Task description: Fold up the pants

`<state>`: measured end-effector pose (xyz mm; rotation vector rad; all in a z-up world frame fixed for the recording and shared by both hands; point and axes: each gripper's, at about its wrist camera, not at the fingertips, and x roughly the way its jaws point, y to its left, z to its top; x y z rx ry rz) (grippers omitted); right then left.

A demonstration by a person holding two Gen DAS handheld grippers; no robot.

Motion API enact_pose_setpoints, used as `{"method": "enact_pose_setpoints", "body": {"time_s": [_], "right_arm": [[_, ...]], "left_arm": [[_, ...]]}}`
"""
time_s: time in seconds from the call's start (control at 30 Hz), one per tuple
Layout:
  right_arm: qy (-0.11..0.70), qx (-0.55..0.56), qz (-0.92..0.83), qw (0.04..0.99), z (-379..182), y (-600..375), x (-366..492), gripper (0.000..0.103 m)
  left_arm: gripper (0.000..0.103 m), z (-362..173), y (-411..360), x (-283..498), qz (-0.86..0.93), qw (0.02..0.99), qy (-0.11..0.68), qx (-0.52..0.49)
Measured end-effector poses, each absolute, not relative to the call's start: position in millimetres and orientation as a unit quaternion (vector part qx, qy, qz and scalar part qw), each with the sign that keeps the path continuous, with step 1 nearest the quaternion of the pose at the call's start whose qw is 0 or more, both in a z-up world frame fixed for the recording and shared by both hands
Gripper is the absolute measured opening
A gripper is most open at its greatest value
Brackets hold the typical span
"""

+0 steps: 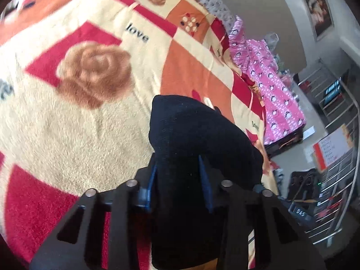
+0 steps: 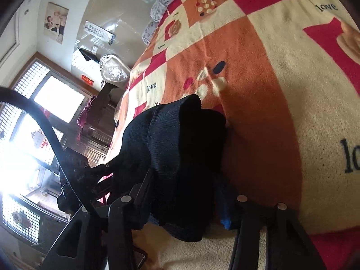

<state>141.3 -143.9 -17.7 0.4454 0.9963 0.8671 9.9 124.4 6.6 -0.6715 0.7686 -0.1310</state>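
The pants are black knit fabric. In the left wrist view a bunch of the pants (image 1: 198, 135) stands up between the blue-padded fingers of my left gripper (image 1: 180, 168), which is shut on it above the bed blanket (image 1: 78, 123). In the right wrist view another part of the pants (image 2: 180, 139), with a ribbed hem on top, is pinched in my right gripper (image 2: 186, 186), which is shut on it. The fabric hides most of both grippers' fingertips.
The bed is covered by a patchwork blanket (image 2: 281, 112) in red, orange and cream with "love" prints. A pink penguin-print quilt (image 1: 270, 78) lies at the bed's far edge. Metal racks (image 1: 333, 180) stand beyond it. Windows and a dark chair (image 2: 45, 135) are left of the right gripper.
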Motion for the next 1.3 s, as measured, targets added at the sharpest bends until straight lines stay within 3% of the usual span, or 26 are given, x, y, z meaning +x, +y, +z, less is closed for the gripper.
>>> {"method": "enact_pose_setpoints", "body": {"time_s": [0.1, 0.3, 0.43, 0.5, 0.57, 0.6, 0.67, 0.73, 1.17, 1.3], "right_arm": [[0.429, 0.158, 0.399, 0.795, 0, -144, 133, 0.034], [0.404, 0.158, 0.388, 0.813, 34, -168, 162, 0.034], [0.429, 0.18, 0.386, 0.797, 24, -182, 204, 0.034], [0.446, 0.174, 0.382, 0.791, 6, -181, 219, 0.035], [0.448, 0.19, 0.379, 0.787, -12, -185, 225, 0.047], [0.438, 0.204, 0.383, 0.787, -16, -189, 224, 0.047], [0.428, 0.188, 0.386, 0.795, -10, -188, 221, 0.053], [0.417, 0.175, 0.384, 0.805, -8, -186, 219, 0.053], [0.284, 0.199, 0.362, 0.865, 14, -218, 190, 0.053], [0.266, 0.152, 0.322, 0.896, 21, -208, 153, 0.053]], "left_arm": [[0.03, 25, 106, 16, -0.047, 0.895, 0.361, -0.257], [0.03, 49, 88, 65, -0.071, 0.903, 0.355, -0.233], [0.03, 29, 78, 105, -0.064, 0.901, 0.373, -0.212], [0.034, 14, 73, 112, -0.05, 0.9, 0.386, -0.198], [0.042, 10, 75, 106, -0.047, 0.91, 0.36, -0.199], [0.045, 9, 76, 106, -0.048, 0.911, 0.358, -0.201], [0.061, 7, 81, 108, -0.051, 0.906, 0.362, -0.213], [0.065, 4, 87, 108, -0.051, 0.9, 0.365, -0.231], [0.065, 17, 80, 29, -0.031, 0.931, 0.274, -0.24], [0.065, 16, 43, -20, -0.04, 0.945, 0.269, -0.182]]}}
